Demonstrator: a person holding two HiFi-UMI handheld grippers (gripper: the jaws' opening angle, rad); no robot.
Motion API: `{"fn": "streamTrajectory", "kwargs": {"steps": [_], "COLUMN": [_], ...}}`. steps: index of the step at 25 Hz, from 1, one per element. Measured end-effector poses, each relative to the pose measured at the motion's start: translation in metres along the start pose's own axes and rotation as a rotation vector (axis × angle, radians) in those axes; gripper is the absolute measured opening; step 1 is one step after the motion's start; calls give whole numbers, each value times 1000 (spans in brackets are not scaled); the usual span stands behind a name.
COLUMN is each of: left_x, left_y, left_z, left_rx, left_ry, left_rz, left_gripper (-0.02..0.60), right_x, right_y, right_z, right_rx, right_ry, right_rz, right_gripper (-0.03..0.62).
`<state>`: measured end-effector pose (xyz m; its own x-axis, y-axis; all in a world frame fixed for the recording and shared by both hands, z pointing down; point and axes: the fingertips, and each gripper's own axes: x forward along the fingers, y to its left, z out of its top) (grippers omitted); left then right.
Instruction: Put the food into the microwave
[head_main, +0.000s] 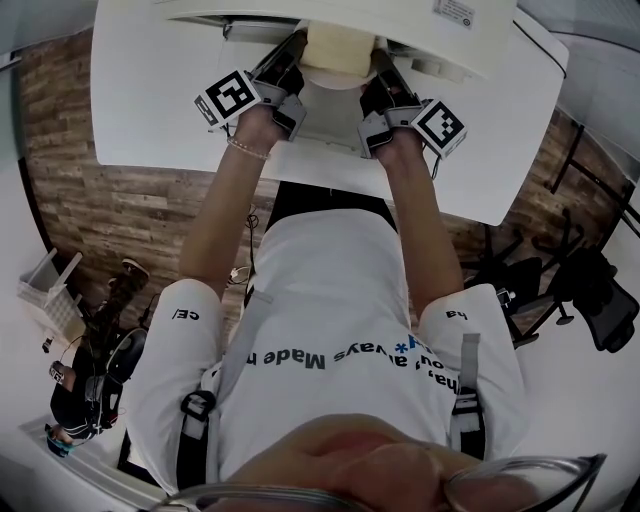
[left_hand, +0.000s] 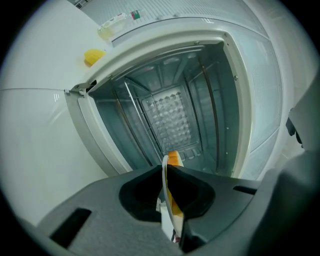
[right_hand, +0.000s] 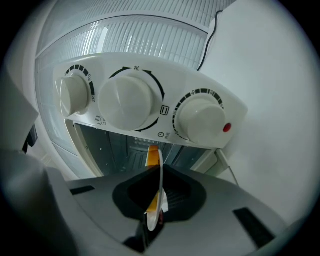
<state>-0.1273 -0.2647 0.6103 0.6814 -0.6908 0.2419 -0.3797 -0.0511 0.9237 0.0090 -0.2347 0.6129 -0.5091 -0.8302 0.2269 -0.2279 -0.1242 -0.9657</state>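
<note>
Both grippers hold one white plate (head_main: 335, 78) by opposite rims, and a pale cream block of food (head_main: 340, 45) sits on it. My left gripper (head_main: 291, 58) is shut on the left rim and my right gripper (head_main: 384, 68) on the right rim. The plate is at the mouth of the white microwave (head_main: 400, 18). In the left gripper view the plate (left_hand: 169, 197), with an orange edge, stands edge-on between the jaws of the left gripper (left_hand: 169, 212), before the open cavity (left_hand: 172, 117) with wire racks. The right gripper (right_hand: 156, 212) pinches the plate (right_hand: 158, 192) below the control panel (right_hand: 150, 100).
The microwave stands on a white table (head_main: 150, 90). Its panel carries three white knobs, the middle one (right_hand: 131, 99) the largest, and a red dot (right_hand: 227, 128). A small yellow object (left_hand: 94, 56) lies beside the oven. A black office chair (head_main: 600, 295) stands on the floor at right.
</note>
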Motion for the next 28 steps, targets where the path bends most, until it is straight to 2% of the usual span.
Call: {"fn": "streamTrajectory", "kwargs": {"steps": [7, 13, 21, 25, 28], "left_x": [3, -6, -26, -37, -36], "left_y": [0, -4, -6, -5, -14], "left_z": [3, 5, -10, -25, -39], "left_rx": [5, 3, -76, -94, -172], "left_ry": [-5, -15, -44, -26, -26], "left_rz": [-2, -4, -3, 1, -48], "left_gripper": [20, 25, 25, 25, 28], "right_x": [3, 4, 10, 13, 14], "right_y": [-1, -3, -4, -2, -2], "right_z": [3, 9, 14, 15, 14], "right_rx": [2, 47, 52, 46, 41], "right_ry": [-16, -46, -60, -62, -63], "right_rz": [-2, -14, -19, -17, -15], "right_gripper": [20, 20, 20, 20, 20]}}
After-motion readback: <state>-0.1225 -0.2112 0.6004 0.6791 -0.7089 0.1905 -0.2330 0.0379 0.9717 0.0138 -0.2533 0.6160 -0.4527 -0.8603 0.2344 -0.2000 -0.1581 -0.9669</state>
